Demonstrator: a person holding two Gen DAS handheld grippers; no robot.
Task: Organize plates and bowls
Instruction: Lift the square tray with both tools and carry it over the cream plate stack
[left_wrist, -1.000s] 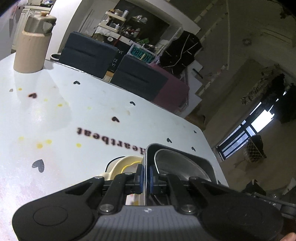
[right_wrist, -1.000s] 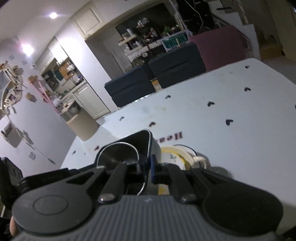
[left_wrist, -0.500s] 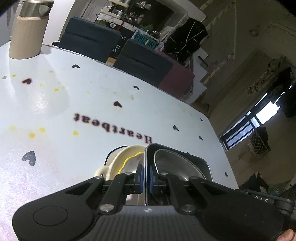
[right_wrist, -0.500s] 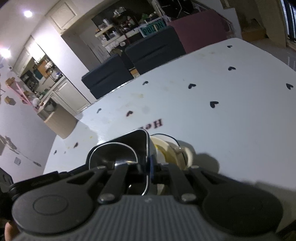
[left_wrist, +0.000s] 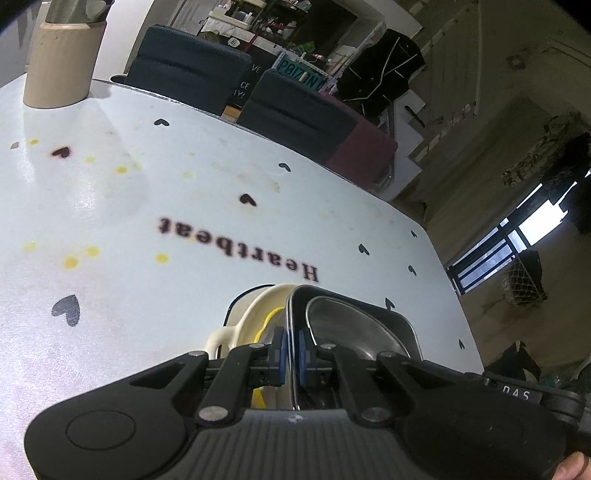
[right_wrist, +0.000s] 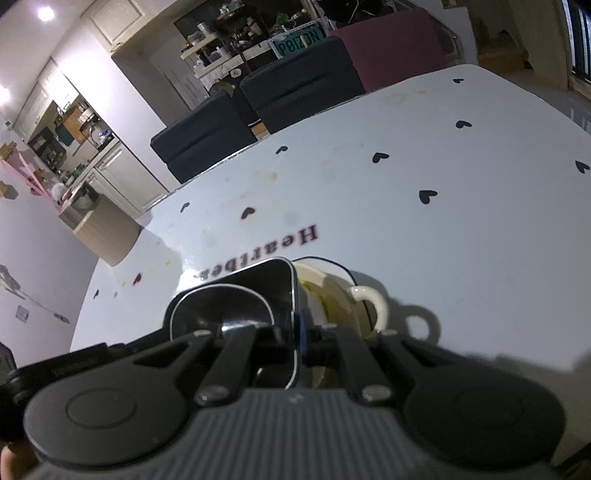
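A black square dish (left_wrist: 391, 325) with a steel bowl (left_wrist: 351, 325) inside it is held just above a cream two-handled bowl (left_wrist: 258, 314) with a yellow inner rim. My left gripper (left_wrist: 291, 350) is shut on the dish's left rim. My right gripper (right_wrist: 295, 338) is shut on its opposite rim (right_wrist: 293, 295). In the right wrist view the black dish (right_wrist: 255, 280) and steel bowl (right_wrist: 221, 310) sit left of the cream bowl (right_wrist: 332, 295), whose loop handle (right_wrist: 373, 306) sticks out right.
The white tablecloth (left_wrist: 147, 192) has black hearts, "Heartbeat" lettering and yellow stains. A beige canister (left_wrist: 62, 59) stands at the far left corner. Dark chairs (left_wrist: 295, 107) line the far edge. The table's right edge (left_wrist: 454, 295) drops off close to the dish.
Both grippers, with the black dish, have tilted and moved lower towards the cream bowl. The table fills more of each view.
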